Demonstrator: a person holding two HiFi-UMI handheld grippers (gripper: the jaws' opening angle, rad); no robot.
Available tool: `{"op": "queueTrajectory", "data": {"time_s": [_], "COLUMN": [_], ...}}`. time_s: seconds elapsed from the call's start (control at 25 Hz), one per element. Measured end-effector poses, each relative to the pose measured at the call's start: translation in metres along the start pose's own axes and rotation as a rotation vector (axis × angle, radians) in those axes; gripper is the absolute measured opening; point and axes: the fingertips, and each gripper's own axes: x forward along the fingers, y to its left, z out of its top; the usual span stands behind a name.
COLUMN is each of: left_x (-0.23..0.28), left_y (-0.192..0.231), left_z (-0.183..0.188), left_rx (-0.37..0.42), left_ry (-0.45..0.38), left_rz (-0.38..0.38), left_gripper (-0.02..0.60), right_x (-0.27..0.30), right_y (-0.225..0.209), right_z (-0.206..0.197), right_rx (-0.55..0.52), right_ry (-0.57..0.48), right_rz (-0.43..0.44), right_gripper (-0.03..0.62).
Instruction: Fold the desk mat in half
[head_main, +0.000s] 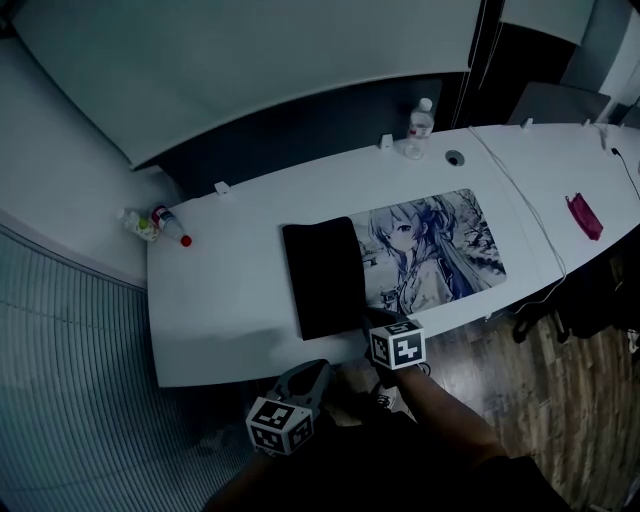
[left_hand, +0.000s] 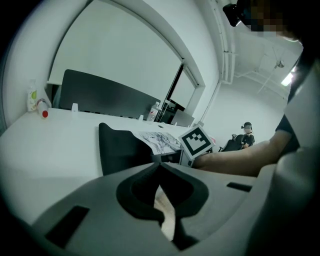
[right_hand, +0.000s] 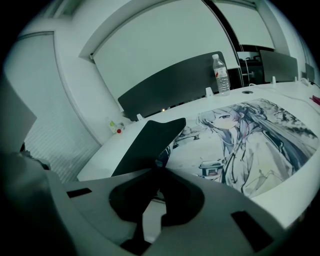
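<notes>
The desk mat (head_main: 430, 245) lies printed side up on the white desk (head_main: 220, 310). Its left part is turned over, so the black underside (head_main: 322, 275) faces up. My right gripper (head_main: 375, 322) is at the mat's near edge, shut on the lifted black flap (right_hand: 147, 140), which rises from the right gripper (right_hand: 156, 169). My left gripper (head_main: 312, 378) hangs just off the desk's near edge, left of the right one and clear of the mat. In its own view the left gripper (left_hand: 159, 165) is shut with nothing between the jaws, and the black flap (left_hand: 120, 147) lies ahead.
A water bottle (head_main: 420, 122) stands at the desk's far edge. Small bottles (head_main: 160, 225) sit at the far left corner. A cable (head_main: 520, 200) and a pink object (head_main: 585, 215) lie to the right. A dark partition backs the desk. A person (left_hand: 245, 134) sits far off.
</notes>
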Motion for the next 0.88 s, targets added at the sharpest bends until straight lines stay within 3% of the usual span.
{"op": "queueTrajectory", "data": {"time_s": [0.88], "left_x": [0.066], "left_y": [-0.068], "left_z": [0.023], "left_rx": [0.048], "left_ry": [0.012], "left_rz": [0.037], "left_gripper": [0.006], "right_x": [-0.052], "right_y": [-0.092], "right_z": [0.011], "right_rx": [0.051], "right_ry": [-0.022], "right_rz": [0.032], "right_gripper": [0.037]}}
